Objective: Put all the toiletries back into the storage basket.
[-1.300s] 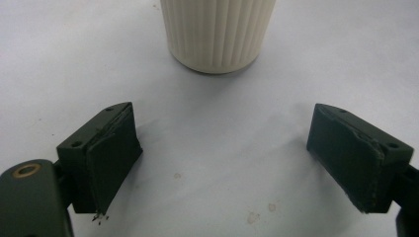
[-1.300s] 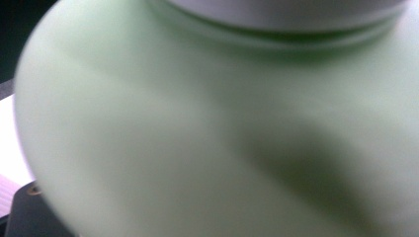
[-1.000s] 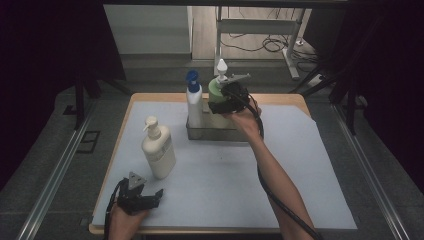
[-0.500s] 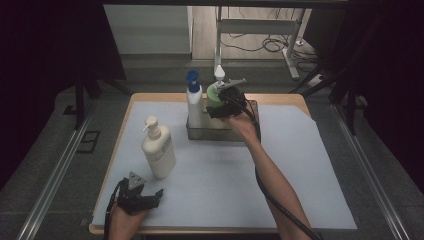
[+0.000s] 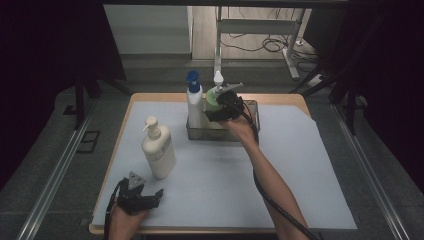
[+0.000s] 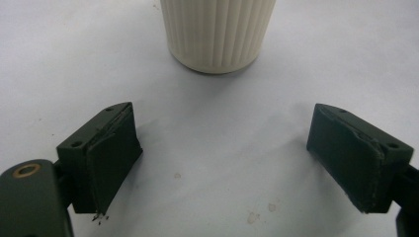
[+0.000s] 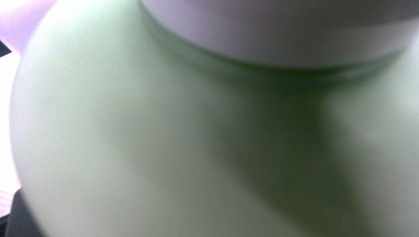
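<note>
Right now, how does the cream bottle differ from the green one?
The cream bottle stands alone on the white mat; the green bottle sits in the wire basket beside a blue-capped bottle. The cream bottle is free, with the open left gripper short of it; the right gripper is around the green one. Both stand upright with pump tops.

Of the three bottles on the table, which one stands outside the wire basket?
The cream pump bottle: it stands alone on the white mat, near the left gripper. The blue-capped bottle and the green bottle both sit in the basket.

Dim surroundings, blurred right gripper view
</note>
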